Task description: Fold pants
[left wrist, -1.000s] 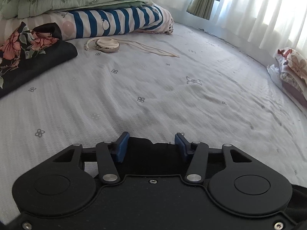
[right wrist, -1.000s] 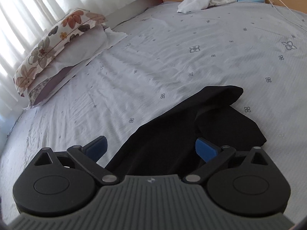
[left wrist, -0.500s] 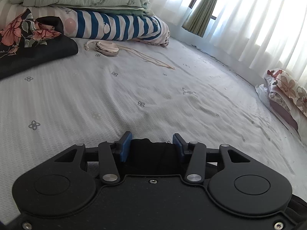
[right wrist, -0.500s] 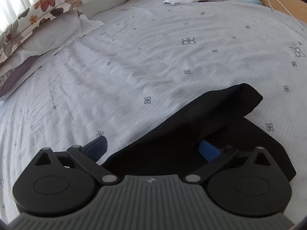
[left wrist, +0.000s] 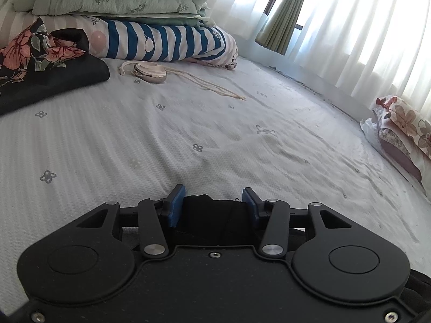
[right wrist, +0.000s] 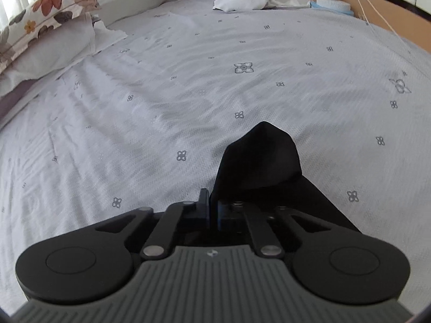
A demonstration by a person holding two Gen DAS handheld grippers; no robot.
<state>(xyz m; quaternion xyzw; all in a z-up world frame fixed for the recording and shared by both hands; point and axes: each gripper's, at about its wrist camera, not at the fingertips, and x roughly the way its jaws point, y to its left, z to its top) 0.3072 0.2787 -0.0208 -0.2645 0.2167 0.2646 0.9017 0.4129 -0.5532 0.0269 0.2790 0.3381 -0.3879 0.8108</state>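
Through my left tongs (left wrist: 212,202), the black cloth pants (left wrist: 212,211) sit between blue pads that stay apart, not pinching.

My right tongs (right wrist: 212,204) have just snapped shut on the pants' (right wrist: 258,158) edge on the pale flower-print bedsheet (right wrist: 161,107), so I judge the fold can begin.

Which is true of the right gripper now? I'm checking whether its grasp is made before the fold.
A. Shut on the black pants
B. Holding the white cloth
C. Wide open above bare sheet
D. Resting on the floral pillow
A: the right gripper has its jaws pinched together on a bunched fold of the black pants.
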